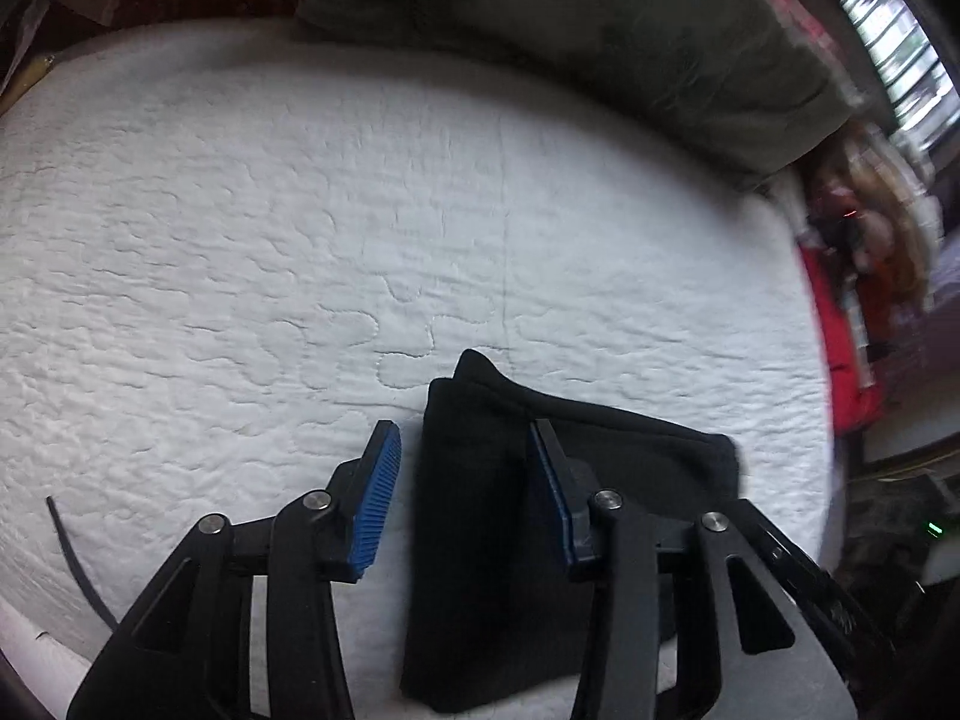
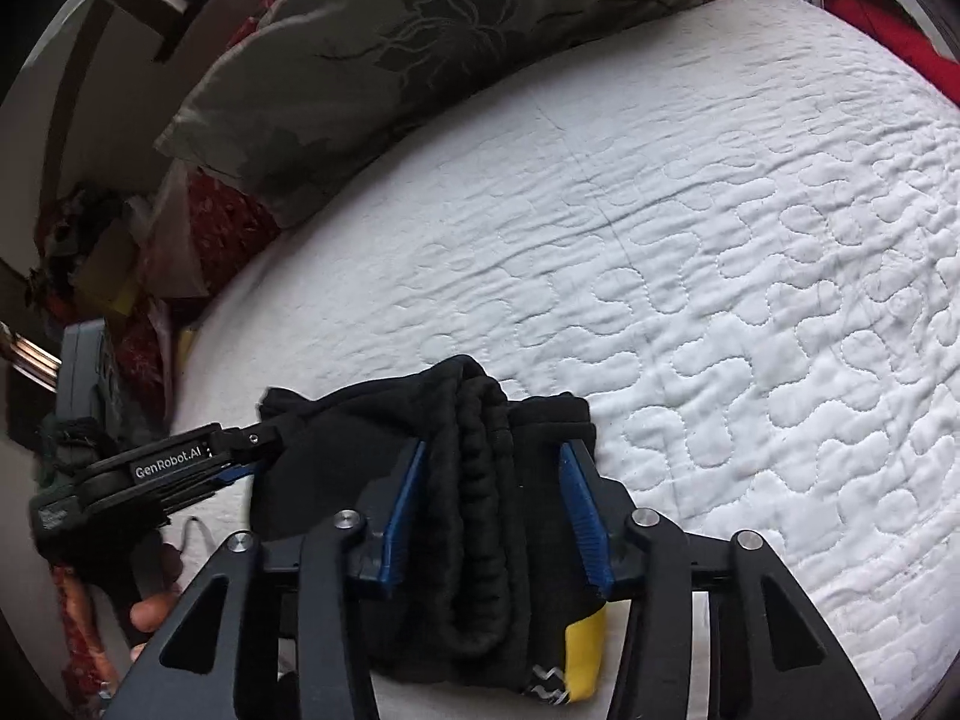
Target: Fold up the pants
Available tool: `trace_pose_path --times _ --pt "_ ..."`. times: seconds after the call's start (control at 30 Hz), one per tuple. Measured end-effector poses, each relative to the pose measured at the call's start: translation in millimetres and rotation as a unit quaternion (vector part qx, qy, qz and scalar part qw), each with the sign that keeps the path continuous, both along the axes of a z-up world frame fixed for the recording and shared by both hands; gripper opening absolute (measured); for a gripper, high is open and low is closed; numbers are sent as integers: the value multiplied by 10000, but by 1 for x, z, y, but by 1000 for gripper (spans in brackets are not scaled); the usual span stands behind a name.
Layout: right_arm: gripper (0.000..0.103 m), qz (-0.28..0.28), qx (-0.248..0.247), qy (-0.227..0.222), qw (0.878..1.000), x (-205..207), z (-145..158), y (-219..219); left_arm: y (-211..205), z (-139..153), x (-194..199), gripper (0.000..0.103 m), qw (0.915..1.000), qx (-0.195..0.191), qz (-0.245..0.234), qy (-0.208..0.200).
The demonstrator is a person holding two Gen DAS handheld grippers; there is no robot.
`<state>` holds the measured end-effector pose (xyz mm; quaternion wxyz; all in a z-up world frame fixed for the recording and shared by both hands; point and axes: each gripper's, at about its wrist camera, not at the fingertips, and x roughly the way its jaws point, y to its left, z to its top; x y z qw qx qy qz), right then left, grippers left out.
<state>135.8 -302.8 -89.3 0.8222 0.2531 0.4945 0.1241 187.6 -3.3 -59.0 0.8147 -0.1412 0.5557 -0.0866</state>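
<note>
Blue ribbed pads line both claws. The right claw (image 2: pixel 492 510) is set over the folded black pants (image 2: pixel 480 480), its pads standing on either side of the bunched waistband; whether they press the cloth cannot be told. The left claw (image 1: pixel 465 492) is spread, one pad over bare quilt and the other over the pants (image 1: pixel 510 540), and no grip is seen there.

White lettering, "GenRobot.AI", is read on the side of the left claw (image 2: pixel 240 462) in the right wrist view only (the left wrist view shows no writing at all). A yellow patch with a white zigzag mark (image 2: pixel 576 654) at the near end of the pants is likewise seen only from the right wrist.

The pants lie folded on the white quilted bed (image 2: pixel 720 300), near its front edge. A grey flower-patterned pillow (image 2: pixel 390 60) is seen beyond, at the bed's far side. A thin dark strap (image 1: pixel 78 564) on the quilt is shown only by the left wrist view.
</note>
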Motion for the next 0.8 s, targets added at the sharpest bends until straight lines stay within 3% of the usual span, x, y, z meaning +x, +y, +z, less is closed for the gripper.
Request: trace_pose_path --times 0.1,0.27,0.33,0.37,0.5,0.53,0.6,0.73,0.8 --pt "69 -78 383 50 9992 -11 1 -17 12 5 -21 76 9992 -306 -97 -221" --pt "74 74 265 211 9994 -21 -16 -19 -1 -28 -37 77 9988 -85 -492 9" --pt "77 85 386 236 9989 -22 -26 -18 -5 -39 -39 78 9981 -187 -573 141" --pt "78 48 435 173 9989 -23 -27 -18 -7 -42 -38 84 9977 -284 -597 170" --pt "78 269 823 158 9961 -24 -32 -14 -14 -44 -38 85 9963 -480 -717 6" --pt "78 364 872 178 9954 -23 -34 -12 -16 -43 -36 84 9959 -565 -707 29" --pt "74 434 822 141 9956 -20 -36 -10 -12 -42 -30 53 9933 -847 -780 106" --pt "45 292 923 201 9951 -19 -37 -16 -10 -34 -39 38 9938 -849 -721 20" --pt "40 309 978 209 9945 -23 -33 -17 -7 -25 -42 33 9940 -807 -730 -69"
